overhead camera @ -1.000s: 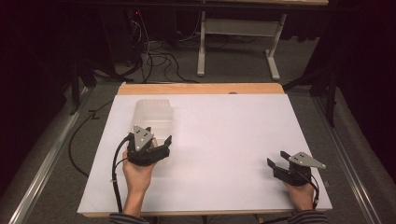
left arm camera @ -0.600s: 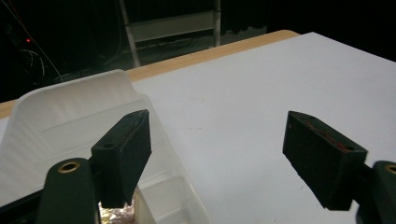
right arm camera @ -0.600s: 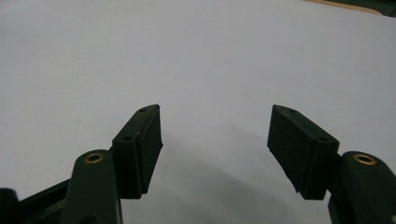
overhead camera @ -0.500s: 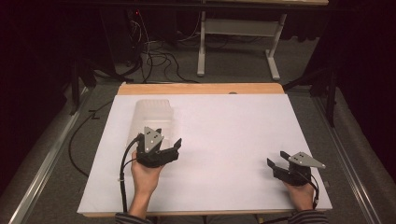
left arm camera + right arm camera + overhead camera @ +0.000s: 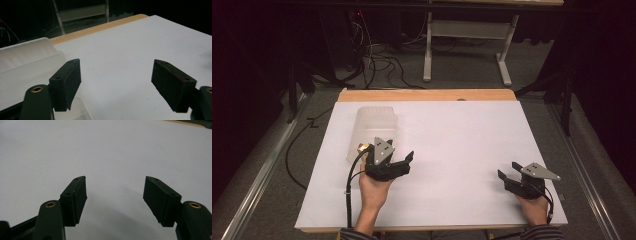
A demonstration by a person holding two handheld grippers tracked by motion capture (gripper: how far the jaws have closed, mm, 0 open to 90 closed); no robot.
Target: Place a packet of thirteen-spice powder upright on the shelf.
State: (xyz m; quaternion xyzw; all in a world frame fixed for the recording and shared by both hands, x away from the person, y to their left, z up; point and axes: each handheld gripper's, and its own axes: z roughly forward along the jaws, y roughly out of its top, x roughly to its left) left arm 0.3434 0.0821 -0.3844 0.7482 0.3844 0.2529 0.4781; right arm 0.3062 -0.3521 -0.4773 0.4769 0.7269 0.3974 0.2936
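A translucent white plastic container (image 5: pixel 372 125) stands on the left part of the white table top (image 5: pixel 462 135). My left gripper (image 5: pixel 399 160) hovers just in front of and to the right of it, held in a hand, and is open. In the left gripper view the container (image 5: pixel 25 62) lies at the left, behind the left jaw, and the left gripper (image 5: pixel 116 63) has only bare table between its jaws. My right gripper (image 5: pixel 508 171) rests near the front right of the table, open. The right gripper (image 5: pixel 115 180) has nothing between its jaws.
A wooden strip (image 5: pixel 427 95) runs along the table's far edge. Behind it stand a grey metal table frame (image 5: pixel 462 40) and loose cables (image 5: pixel 377 60) on the dark floor. A black cable (image 5: pixel 348 190) trails from the left gripper toward the front edge.
My left gripper has drifted to the right, away from the container's front, and turned toward the table's middle. The container and the right gripper have kept still.
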